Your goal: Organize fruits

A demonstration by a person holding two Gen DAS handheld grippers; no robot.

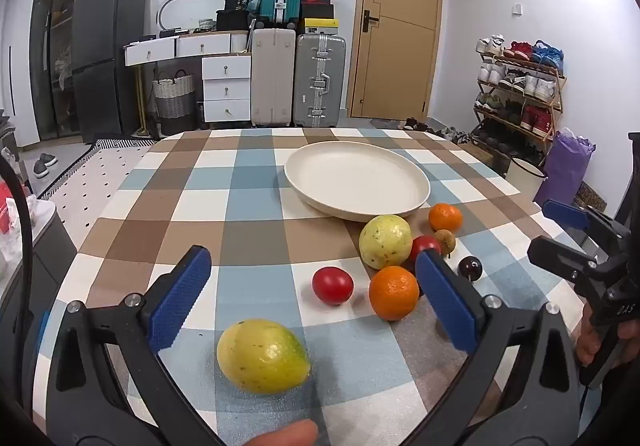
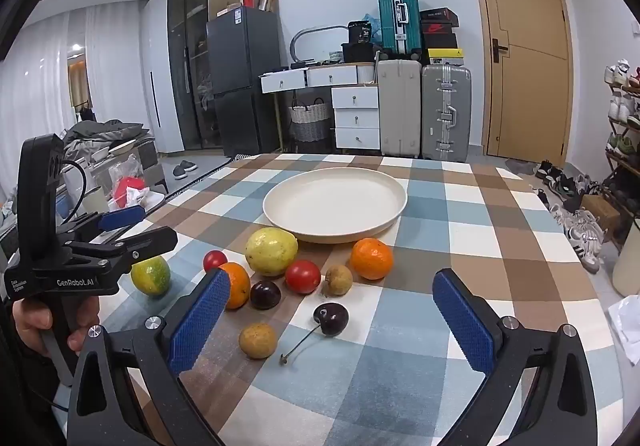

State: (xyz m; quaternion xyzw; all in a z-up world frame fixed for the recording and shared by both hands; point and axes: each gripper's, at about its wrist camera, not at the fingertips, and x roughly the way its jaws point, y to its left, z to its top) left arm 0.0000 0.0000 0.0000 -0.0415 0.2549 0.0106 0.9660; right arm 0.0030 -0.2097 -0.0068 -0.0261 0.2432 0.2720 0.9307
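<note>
A cream plate (image 1: 356, 181) (image 2: 334, 205) stands empty on the checked tablecloth. Fruits lie in front of it: a pale guava (image 1: 385, 241) (image 2: 272, 252), two oranges (image 1: 394, 298) (image 1: 445, 217), two red tomatoes (image 1: 333, 285) (image 2: 303, 276), dark cherries (image 2: 330, 319) (image 2: 265, 294) and small brown fruits (image 2: 258, 340) (image 2: 337, 280). My left gripper (image 1: 316, 302) is open, with a yellow-green fruit (image 1: 264, 356) lying between its jaws on the cloth, untouched. My right gripper (image 2: 332, 322) is open and empty, with the stemmed cherry between its jaws.
The table's left edge (image 1: 92, 221) drops to the floor. Suitcases (image 1: 320, 79), drawers (image 1: 226, 87) and a fridge (image 1: 108, 53) stand at the far wall. A shoe rack (image 1: 520, 93) stands at the right, beside a wooden door (image 1: 396, 25).
</note>
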